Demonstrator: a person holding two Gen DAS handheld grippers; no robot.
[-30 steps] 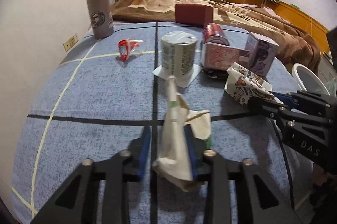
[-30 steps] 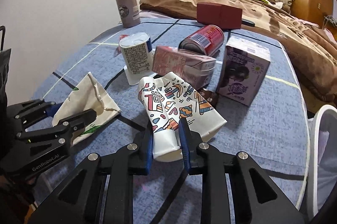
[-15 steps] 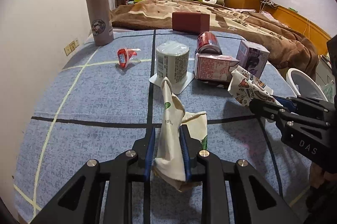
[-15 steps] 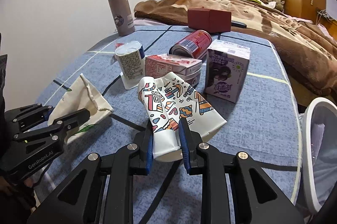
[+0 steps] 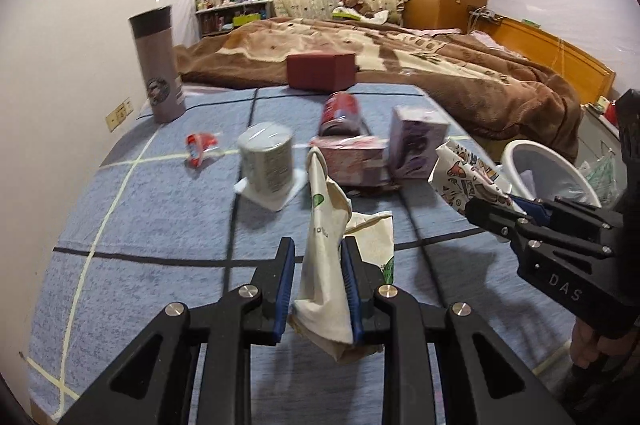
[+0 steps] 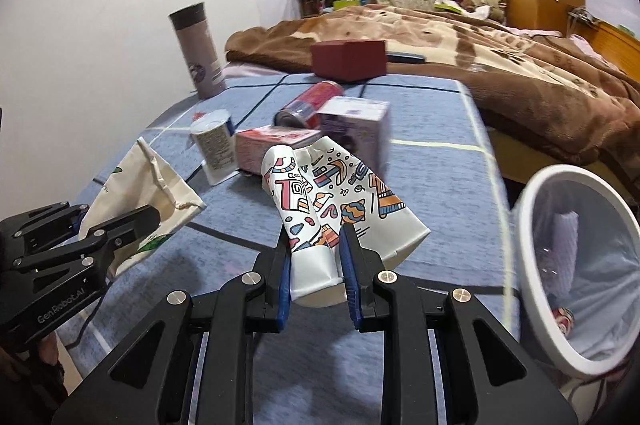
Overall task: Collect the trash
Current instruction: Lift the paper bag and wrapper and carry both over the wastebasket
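My left gripper (image 5: 318, 257) is shut on a crumpled cream paper bag (image 5: 326, 245) with green print, held up off the blue tablecloth. My right gripper (image 6: 314, 245) is shut on a flattened white paper cup (image 6: 320, 201) with colourful doodles, also lifted. Each gripper shows in the other's view: the right one (image 5: 496, 205) with the cup (image 5: 464, 173) at the right, the left one (image 6: 120, 221) with the bag (image 6: 148, 181) at the left. A white-rimmed trash bin (image 6: 576, 265) with a liner stands off the table's right edge, just right of the cup.
On the table lie a white yogurt tub (image 5: 266, 161), a pink carton (image 5: 352, 161), a purple carton (image 5: 416, 141), a red can (image 5: 340, 113), a red wrapper (image 5: 198, 149), a dark red box (image 5: 320, 71) and a tall grey tumbler (image 5: 158, 65). A bed with a brown blanket (image 5: 440, 65) lies behind.
Both grippers have risen and drawn back from the table items, carrying the bag and the cup. The trash bin now shows more fully at the right.
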